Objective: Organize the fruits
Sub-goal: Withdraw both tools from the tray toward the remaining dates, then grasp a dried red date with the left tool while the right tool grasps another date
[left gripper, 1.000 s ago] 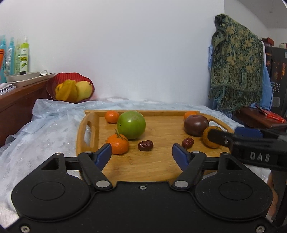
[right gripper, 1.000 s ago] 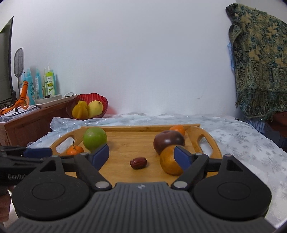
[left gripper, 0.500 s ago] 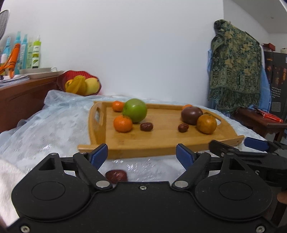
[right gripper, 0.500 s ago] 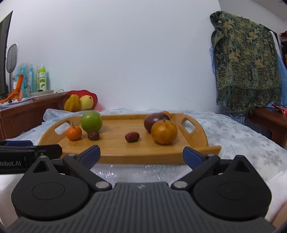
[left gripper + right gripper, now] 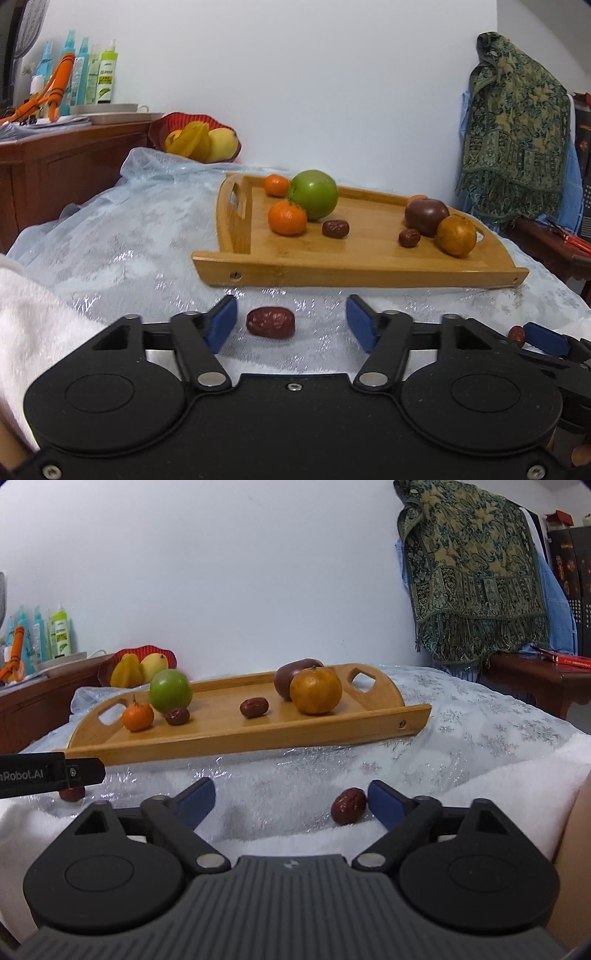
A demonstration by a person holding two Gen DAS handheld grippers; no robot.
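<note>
Bamboo tray (image 5: 354,267): two dates, three small oranges, one green apple. Before it, two dates on the table; the left one (image 5: 270,322) lies crosswise. Left tongs (image 5: 291,325) just closing, right tongs (image 5: 291,801) apart, neither gripping.

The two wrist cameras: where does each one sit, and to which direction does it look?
Left wrist: sits on the left gripper, looks over its jaws, open around a red date, to the wooden tray; a white sleeve shows.
Right wrist: sits on the right gripper, open beside another date; a forearm shows.
Shared: tray, green fruit, each other's gripper.
</note>
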